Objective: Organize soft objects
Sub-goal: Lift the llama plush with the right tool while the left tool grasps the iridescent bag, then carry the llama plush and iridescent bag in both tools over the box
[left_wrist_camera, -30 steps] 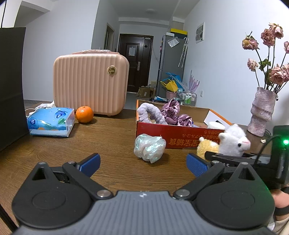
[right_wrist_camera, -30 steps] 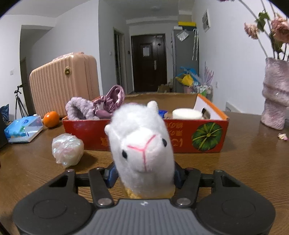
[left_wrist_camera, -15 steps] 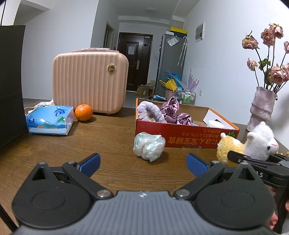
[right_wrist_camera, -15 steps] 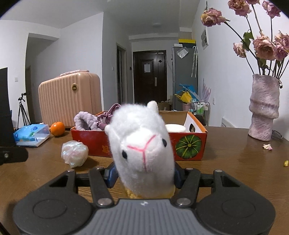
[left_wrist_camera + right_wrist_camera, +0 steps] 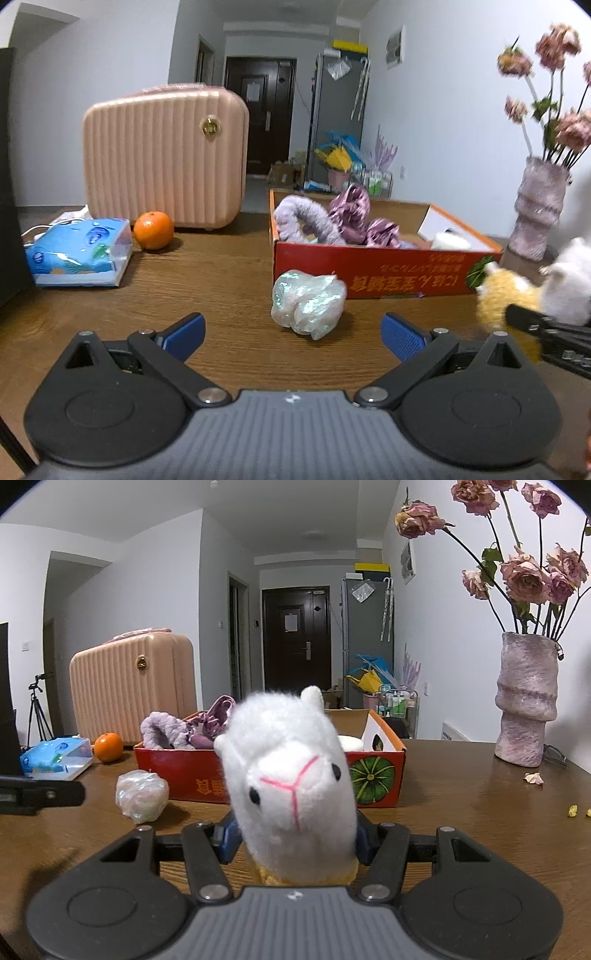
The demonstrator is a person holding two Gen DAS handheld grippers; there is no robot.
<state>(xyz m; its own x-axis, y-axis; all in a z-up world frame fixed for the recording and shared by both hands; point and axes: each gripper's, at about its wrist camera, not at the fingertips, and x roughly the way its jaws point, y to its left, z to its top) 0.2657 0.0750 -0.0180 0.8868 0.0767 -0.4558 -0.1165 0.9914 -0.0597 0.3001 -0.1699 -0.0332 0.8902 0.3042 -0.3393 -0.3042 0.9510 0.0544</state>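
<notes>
Right gripper (image 5: 291,843) fingers clamp the plush alpaca (image 5: 291,790) low on its body (head-heavy): may tip out before the red box (image 5: 373,771) ahead. Left gripper (image 5: 293,334) fingers open, pearly scrunchie (image 5: 308,302) just ahead.

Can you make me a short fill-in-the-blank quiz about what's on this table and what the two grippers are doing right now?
1. The right gripper is shut on a plush ____.
2. The orange sits between the tissue pack and the pink ____.
3. The left gripper is open and faces the shiny ____ in front of the red box.

Answers: alpaca; suitcase; scrunchie
</notes>
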